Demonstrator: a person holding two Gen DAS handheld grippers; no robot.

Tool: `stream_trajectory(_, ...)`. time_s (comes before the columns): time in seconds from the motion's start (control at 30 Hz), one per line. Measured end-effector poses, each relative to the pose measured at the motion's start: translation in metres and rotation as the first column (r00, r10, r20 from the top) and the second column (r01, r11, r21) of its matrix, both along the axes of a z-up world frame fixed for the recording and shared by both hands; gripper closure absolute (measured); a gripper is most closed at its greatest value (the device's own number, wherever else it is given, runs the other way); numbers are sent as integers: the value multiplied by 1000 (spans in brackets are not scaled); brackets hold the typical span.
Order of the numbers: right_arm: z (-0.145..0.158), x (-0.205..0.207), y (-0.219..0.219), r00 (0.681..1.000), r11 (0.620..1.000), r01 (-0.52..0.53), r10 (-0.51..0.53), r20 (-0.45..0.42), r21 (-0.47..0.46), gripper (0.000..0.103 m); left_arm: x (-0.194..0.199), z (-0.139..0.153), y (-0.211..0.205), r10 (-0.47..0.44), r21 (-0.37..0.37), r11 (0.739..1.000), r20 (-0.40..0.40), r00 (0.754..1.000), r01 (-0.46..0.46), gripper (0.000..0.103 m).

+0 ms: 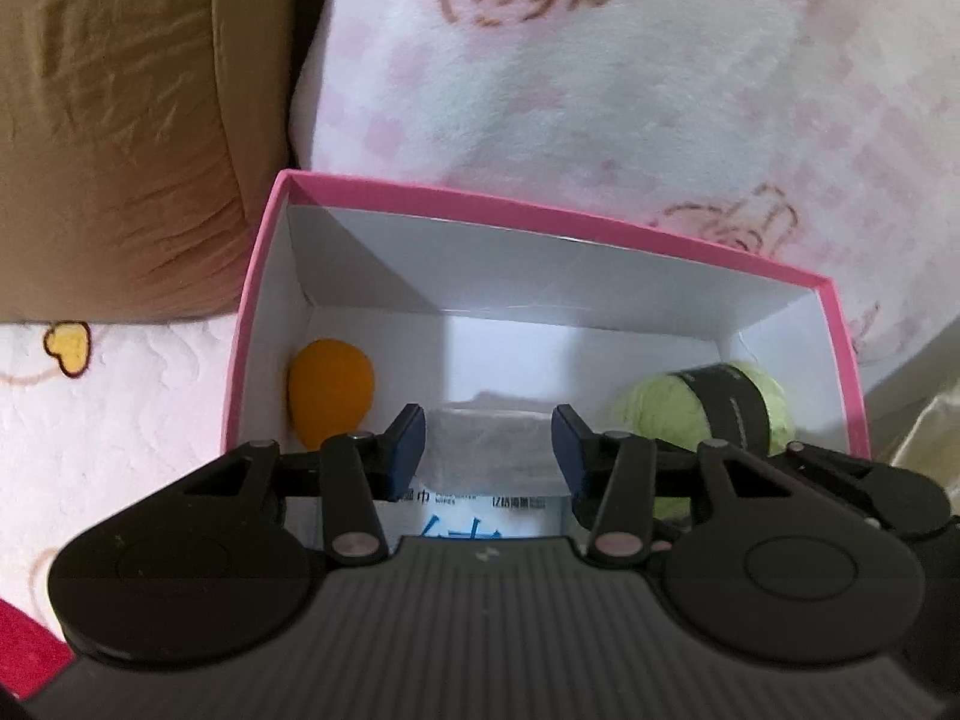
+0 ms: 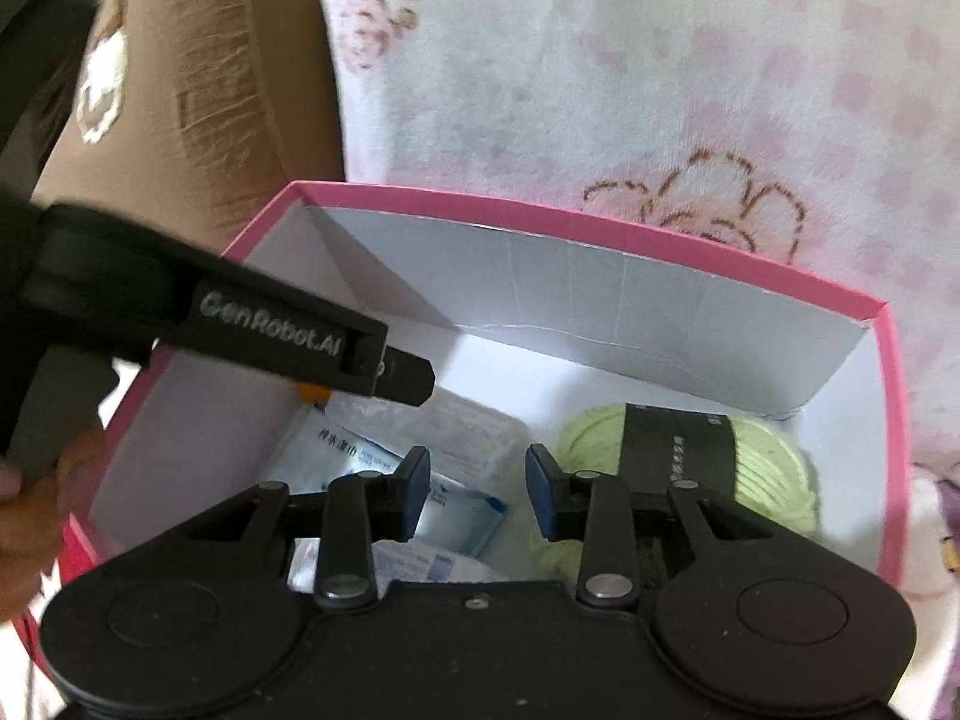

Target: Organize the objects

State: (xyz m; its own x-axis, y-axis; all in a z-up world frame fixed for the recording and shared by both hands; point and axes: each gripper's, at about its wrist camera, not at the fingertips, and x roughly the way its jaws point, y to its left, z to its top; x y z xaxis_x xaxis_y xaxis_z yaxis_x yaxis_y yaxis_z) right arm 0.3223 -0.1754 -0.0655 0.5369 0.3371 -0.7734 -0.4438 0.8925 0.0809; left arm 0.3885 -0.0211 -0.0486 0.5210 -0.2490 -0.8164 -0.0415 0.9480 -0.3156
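Soft pink-and-white fleece blanket (image 1: 600, 90) with brown flower outlines as backdrop, brown cushion (image 1: 120, 120) at upper left, white quilted bedding (image 1: 120, 408) with a yellow heart motif at left. Resting among them, open pink box (image 1: 558, 213) with white inner walls, no lid on it.

Inside the box, against the left wall: orange egg-shaped sponge (image 1: 330, 396), lying on the floor of the box. Toward the right wall: pale green yarn ball (image 1: 666, 414) wrapped by a black paper band (image 1: 732, 408), well apart from the sponge. Between the two, on the box floor: white and blue wet-wipe packets (image 2: 390, 468) with printed characters, overlapping one another, one clear-wrapped packet (image 1: 498, 438) farther in.

Left gripper (image 1: 489, 450) angled down into the box, blue pads partly apart, poised over the clear-wrapped packet; pads not seen pressing on anything, nothing gripped. Seen from the right wrist view, same left gripper (image 2: 414, 381) reaching in from the left edge over the box's left wall, lettering "GenRobot.AI" along its black arm, tip above the packets, a sliver of orange just below it.

Right gripper (image 2: 477, 492) likewise tilted down into the box, blue pads partly apart with a clear gap, hanging above the packets and just left of the yarn ball; empty, touching nothing visible.

Blurred hand (image 2: 36, 480) at the far left edge of the right wrist view, outside the box.
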Motion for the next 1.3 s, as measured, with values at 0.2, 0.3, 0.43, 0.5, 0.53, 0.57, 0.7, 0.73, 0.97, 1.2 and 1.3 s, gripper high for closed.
stream_trajectory(0.2,23,-35,-4,999,999,-13,11,47,35,54,-24,28,-3,-37,76,996,32,999,34,47)
stream_trajectory(0.3,40,-39,-9,998,998,-5,2,63,58,48,-43,40,-3,-33,114,993,41,999,28,42)
stream_trajectory(0.43,59,-43,-31,996,998,3,-8,87,56,45,-66,59,4,-36,112,993,12,999,35,40)
stream_trajectory(0.5,74,-53,-38,995,998,16,-21,98,55,44,-82,74,10,-31,80,996,20,999,29,39)
stream_trajectory(0.53,80,-60,-41,995,999,21,-25,101,49,44,-91,82,10,-42,75,996,29,999,39,36)
stream_trajectory(0.57,88,-67,-43,994,999,22,-27,107,43,42,-100,90,9,-55,82,995,34,998,52,35)
stream_trajectory(0.7,112,-92,-50,988,999,-1,-7,153,54,34,-131,119,13,-40,102,994,22,999,38,33)
stream_trajectory(0.73,118,-99,-52,987,998,-5,-6,163,65,32,-139,126,16,-29,96,995,21,999,27,32)
stream_trajectory(0.97,140,-144,-54,984,998,-38,30,175,44,30,-190,158,15,-10,116,993,48,999,4,28)
stream_trajectory(1.2,151,-183,-54,982,997,-56,43,184,61,26,-234,161,7,-9,132,991,59,998,2,26)
stream_trajectory(1.3,150,-193,-57,983,996,-48,34,181,73,25,-251,157,4,-4,140,990,59,998,-4,26)
